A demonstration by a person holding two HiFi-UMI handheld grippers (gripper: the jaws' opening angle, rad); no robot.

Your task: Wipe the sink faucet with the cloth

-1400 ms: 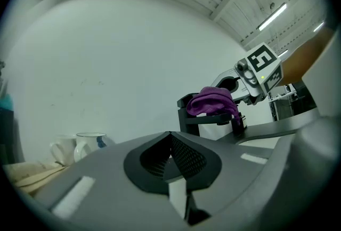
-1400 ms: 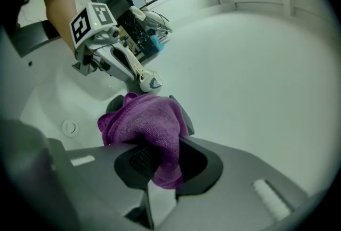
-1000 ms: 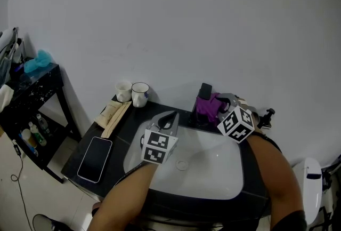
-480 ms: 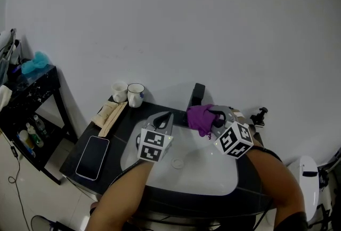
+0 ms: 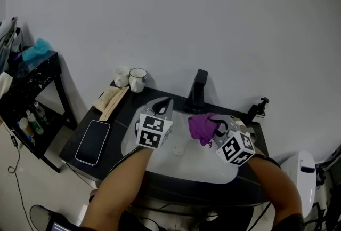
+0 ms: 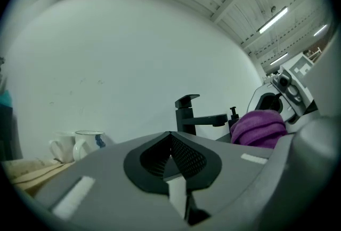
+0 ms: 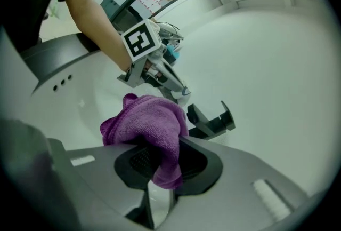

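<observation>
Right gripper view: right tool (image 7: 159,165) clamped on the purple cloth (image 7: 151,118). One fold hangs down between the jaws, and the rest is bunched up in front of them.
Cloth position: held in the air over the right half of the white sink (image 5: 200,163), just in front of the black faucet (image 5: 197,91). The head view shows a gap between cloth and faucet.
Left tool (image 6: 171,154): jaws together, pads meeting at the tips, nothing between them.
Left tool position: over the sink's back-left rim, pointing towards the wall. It is apart from the cloth, with the faucet ahead and to its right.
Faucet: upright black body with a flat lever on top and a spout reaching out over the basin. It stands on the dark table (image 5: 121,118) at the back edge of the sink.
Sink: white basin set into the table, with the drain near its centre, between the two tools.
Table, left side: phone (image 5: 92,142) lying flat with a dark screen. Two cups (image 5: 138,79) stand side by side at the back by the wall, and pale flat pieces lie between cups and phone.
Table, right side: small black pump bottle (image 5: 258,109) near the back corner.
Beyond table: dark shelf unit (image 5: 32,96) to the left, with small bottles on its lower level.
</observation>
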